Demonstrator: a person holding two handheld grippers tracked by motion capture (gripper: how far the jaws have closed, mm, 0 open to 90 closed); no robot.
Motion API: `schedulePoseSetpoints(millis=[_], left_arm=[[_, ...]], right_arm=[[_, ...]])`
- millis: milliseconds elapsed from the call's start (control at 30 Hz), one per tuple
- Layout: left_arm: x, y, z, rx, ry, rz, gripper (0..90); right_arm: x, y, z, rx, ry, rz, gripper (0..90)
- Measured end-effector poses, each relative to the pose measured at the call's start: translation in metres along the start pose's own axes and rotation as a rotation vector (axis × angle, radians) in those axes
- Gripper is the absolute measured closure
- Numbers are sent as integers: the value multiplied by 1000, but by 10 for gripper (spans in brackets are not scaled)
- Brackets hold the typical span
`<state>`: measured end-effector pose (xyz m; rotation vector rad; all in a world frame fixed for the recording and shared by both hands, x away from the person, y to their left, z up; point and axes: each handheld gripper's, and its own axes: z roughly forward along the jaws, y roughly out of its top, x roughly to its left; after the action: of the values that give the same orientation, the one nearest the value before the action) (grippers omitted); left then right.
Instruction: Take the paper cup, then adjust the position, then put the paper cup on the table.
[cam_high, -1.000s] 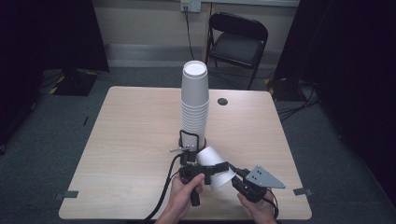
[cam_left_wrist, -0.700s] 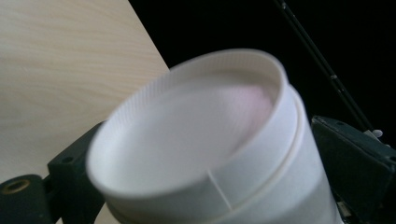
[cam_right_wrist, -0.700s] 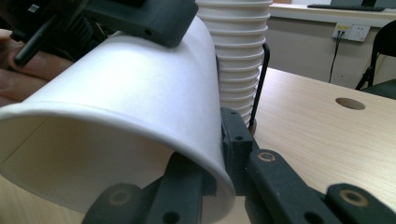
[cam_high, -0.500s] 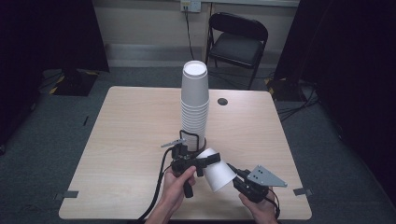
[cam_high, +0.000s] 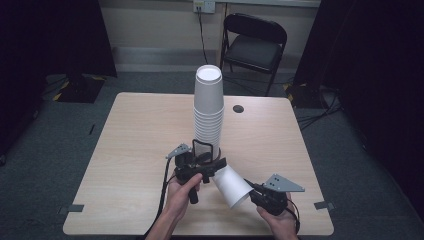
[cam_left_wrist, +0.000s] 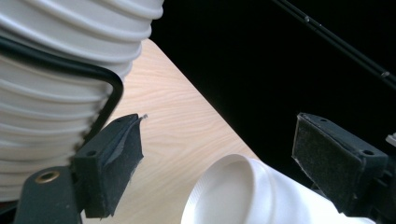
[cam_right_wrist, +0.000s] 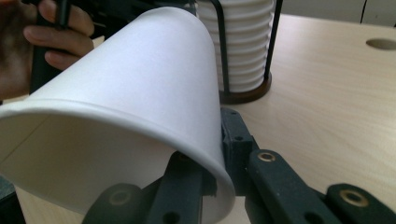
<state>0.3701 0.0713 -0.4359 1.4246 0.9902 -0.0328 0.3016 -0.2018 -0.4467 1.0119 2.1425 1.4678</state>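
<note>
A tall stack of upside-down white cups (cam_high: 208, 110) stands in a black wire holder (cam_high: 205, 147) on the wooden table (cam_high: 135, 140). One loose white cup (cam_high: 231, 185) lies tilted just in front of it. My right gripper (cam_high: 252, 194) is shut on its rim, one jaw inside and one outside, as the right gripper view shows on the cup (cam_right_wrist: 140, 93). My left gripper (cam_high: 212, 167) is at the cup's closed end. Its jaws have just been closing. In the left gripper view the closed end (cam_left_wrist: 243, 196) sits between the pads (cam_left_wrist: 112, 163), which stand apart from it.
A round cable hole (cam_high: 238, 108) lies in the table behind the stack. A black folding chair (cam_high: 255, 45) stands beyond the far edge. Dark curtains hang on both sides. The holder's wire (cam_left_wrist: 109, 86) runs close to my left jaw.
My left gripper has shifted left and a little away, toward the foot of the stack. The cup now shows more fully, tilted. The right hand has stayed put.
</note>
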Motion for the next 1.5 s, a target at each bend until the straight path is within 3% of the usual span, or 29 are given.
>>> schedulePoseSetpoints(millis=[100,167,267,433,567,700,867,933,1100,1200,1300,1367,1467,1500], left_arm=[[-1,-2,-2,-6,12,91,174],[-3,-5,-3,-17,33,200,177],[-4,-7,-4,-41,54,291,180],[-4,-9,-5,-31,65,331,169],[-1,-12,-6,11,67,375,165],[0,-14,-6,66,61,460,164],[-1,-18,-8,85,56,510,165],[-1,-18,-10,89,44,551,158],[2,-20,-10,114,73,614,156],[2,-23,-12,140,71,666,159],[-1,-26,-11,190,50,747,159],[-3,-29,-8,208,29,771,157],[-5,-32,-6,251,15,848,157],[-6,-33,-5,259,10,857,156]], right_arm=[[-2,1,0,11,-3,7,867],[-2,2,-1,35,-13,3,868],[-5,1,-2,73,-19,13,868],[-9,1,-2,118,-32,30,868],[-12,1,-1,144,-32,41,868],[-13,1,-1,159,-26,45,868],[-14,2,-1,172,-21,47,868],[-14,2,-1,179,-19,48,868],[-19,2,-3,201,-21,55,869],[-21,3,-3,206,-12,65,869],[-21,4,-3,212,-1,70,869],[-20,4,-4,216,13,65,869],[-21,5,-4,223,9,59,869],[-22,5,-5,226,11,62,868]])
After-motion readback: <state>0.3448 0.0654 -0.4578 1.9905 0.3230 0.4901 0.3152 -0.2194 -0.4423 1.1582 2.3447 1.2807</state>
